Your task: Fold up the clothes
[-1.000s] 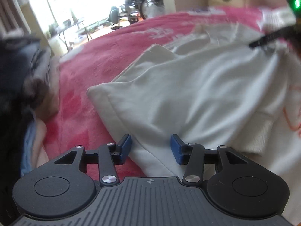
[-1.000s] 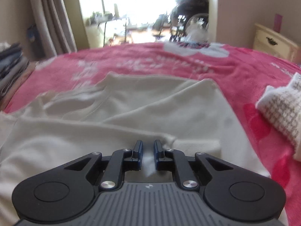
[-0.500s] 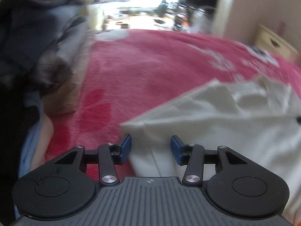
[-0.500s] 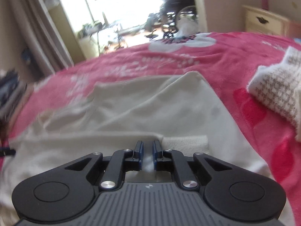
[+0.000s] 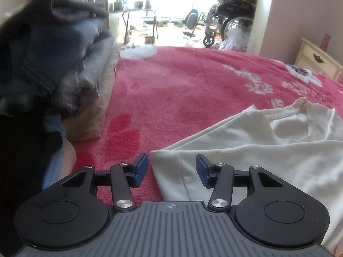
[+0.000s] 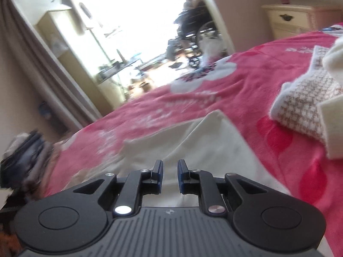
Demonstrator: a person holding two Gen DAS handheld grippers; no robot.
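Opening a little in the last half second, the right gripper (image 6: 169, 176) stood with its jaws narrowly apart over the cream sweatshirt (image 6: 205, 147), where a second earlier they were nearly pressed together on a fold of it. Nothing looked pinched between the pads, so it seemed that hand had just let go. Its view had also rolled sharply, the doorway now leaning to one side.

The left gripper (image 5: 171, 169) was spread about halfway, empty, with one blue pad (image 5: 140, 169) over the red blanket (image 5: 171, 90) and the other over the cloth; the sweatshirt (image 5: 268, 150) corner lay just ahead, between the jaws. That claw had swung from over the body of the garment to this near corner, and its jaws had edged slightly wider. With one hand free and the other lined up on a corner, the next fold probably had yet to begin.

Both claws' housings hid the cloth directly beneath them, so contact there could not be judged. The sweatshirt ran off the right edge of the left view. Left of that claw a stack of dark clothes (image 5: 53, 53) was blurred, and right of the other claw a knitted item (image 6: 306, 102) was cut off. Neither claw showed in the other's view.
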